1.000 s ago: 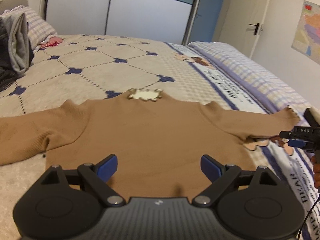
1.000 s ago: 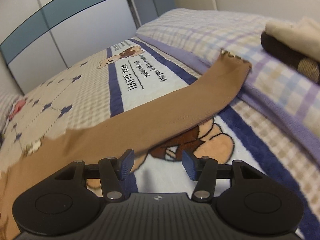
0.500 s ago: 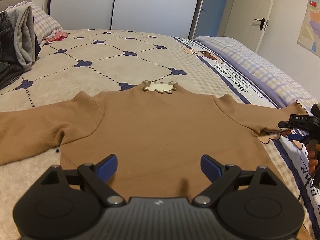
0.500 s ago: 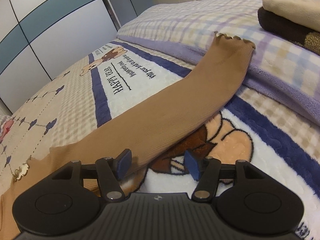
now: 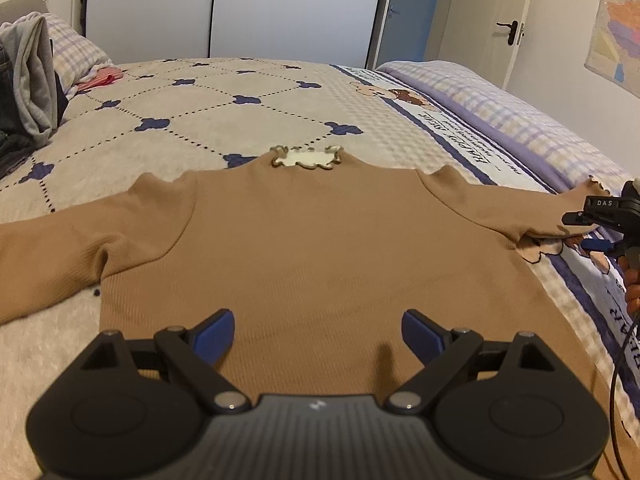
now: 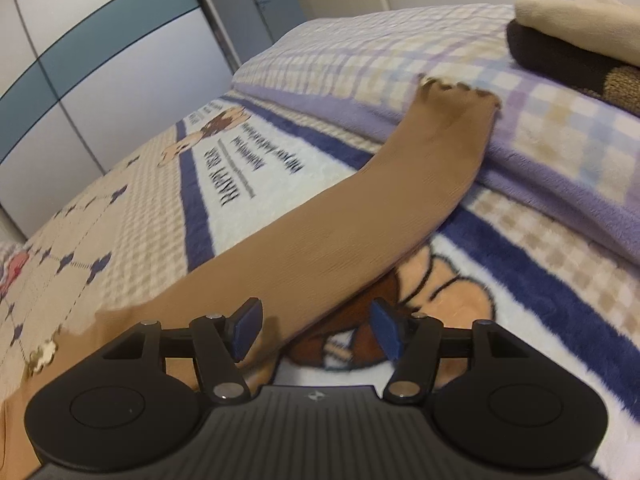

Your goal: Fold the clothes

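Right gripper [image 6: 316, 330] has slid in over the sleeve since a second ago, jaws a bit wider and empty. Left gripper [image 5: 316, 334] hasn't moved: wide open, nothing held, above the hem of the tan sweater [image 5: 320, 248]. Sweater lies flat on the bed [image 5: 240, 116], collar at 12 o'clock, left sleeve [image 5: 52, 252] at 9, right sleeve [image 6: 360, 220] at 3. No fold yet; everything's left.
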### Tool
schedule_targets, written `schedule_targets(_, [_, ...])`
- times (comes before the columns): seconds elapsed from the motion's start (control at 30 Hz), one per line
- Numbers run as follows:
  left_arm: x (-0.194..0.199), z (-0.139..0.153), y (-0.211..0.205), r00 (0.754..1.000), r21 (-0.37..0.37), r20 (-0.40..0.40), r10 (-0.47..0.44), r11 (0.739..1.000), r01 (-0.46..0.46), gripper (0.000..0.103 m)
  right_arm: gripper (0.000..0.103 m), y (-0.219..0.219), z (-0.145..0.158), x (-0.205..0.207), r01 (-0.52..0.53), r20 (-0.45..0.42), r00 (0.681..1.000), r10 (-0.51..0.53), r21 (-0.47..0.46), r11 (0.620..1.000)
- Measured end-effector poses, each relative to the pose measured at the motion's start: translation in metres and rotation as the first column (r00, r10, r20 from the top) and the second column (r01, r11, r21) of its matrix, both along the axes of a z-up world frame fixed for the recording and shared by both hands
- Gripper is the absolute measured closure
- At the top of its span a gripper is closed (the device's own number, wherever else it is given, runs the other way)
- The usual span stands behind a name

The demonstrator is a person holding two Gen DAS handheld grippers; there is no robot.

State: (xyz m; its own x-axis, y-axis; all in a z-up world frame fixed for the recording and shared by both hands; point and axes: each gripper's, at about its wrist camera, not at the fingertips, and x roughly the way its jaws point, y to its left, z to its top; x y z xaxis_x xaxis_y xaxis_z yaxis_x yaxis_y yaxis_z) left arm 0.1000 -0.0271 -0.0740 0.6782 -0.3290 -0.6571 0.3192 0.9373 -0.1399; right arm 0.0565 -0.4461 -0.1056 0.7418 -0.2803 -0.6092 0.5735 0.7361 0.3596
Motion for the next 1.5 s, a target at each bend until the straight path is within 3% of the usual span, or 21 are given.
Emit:
schedule_targets(0.33, [0.006, -0.005, 0.005, 1.000, -0.014, -0.021, 0.021, 1.000, -0.022, 0.011, 0.042, -0.030, -0.007, -0.004, 0.086, 0.100, 0.990, -0.096, 0.095, 0.992])
schedule_targets(0.53, [0.007, -0.006, 0.005, 1.000, -0.013, -0.018, 0.022, 1.000, -0.022, 0.011, 0.049, -0.049, -0.012, -0.008, 0.121, 0.146, 0.979, -0.144, 0.153, 0.981])
schedule_targets(0.7, [0.007, -0.007, 0.004, 1.000, -0.012, -0.016, 0.022, 1.000, -0.022, 0.011, 0.062, -0.060, -0.018, -0.008, 0.153, 0.185, 0.964, -0.190, 0.197, 0.968])
schedule_targets(0.73, [0.008, -0.007, 0.005, 1.000, -0.012, -0.016, 0.022, 1.000, -0.022, 0.011, 0.068, -0.061, -0.019, -0.008, 0.151, 0.186, 0.964, -0.188, 0.195, 0.969])
schedule_targets(0.8, [0.008, -0.006, 0.005, 1.000, -0.013, -0.016, 0.022, 1.000, -0.022, 0.011, 0.089, -0.061, -0.019, -0.006, 0.143, 0.187, 0.966, -0.178, 0.186, 0.972])
schedule_targets(0.9, [0.011, -0.005, 0.007, 0.999, -0.020, -0.019, 0.026, 0.999, -0.026, 0.011, 0.094, -0.058, -0.015, -0.008, 0.126, 0.216, 0.962, -0.166, 0.188, 0.974])
schedule_targets(1.17, [0.017, 0.001, 0.021, 0.997, -0.089, -0.049, 0.057, 0.994, -0.061, 0.011, 0.095, -0.019, 0.024, -0.001, -0.059, 0.317, 0.948, 0.004, 0.165, 0.985])
schedule_targets(1.5, [0.016, -0.005, 0.019, 0.999, -0.047, -0.045, 0.027, 0.999, -0.029, 0.011, 0.095, 0.053, 0.054, 0.013, -0.317, 0.359, 0.901, 0.245, 0.156, 0.936])
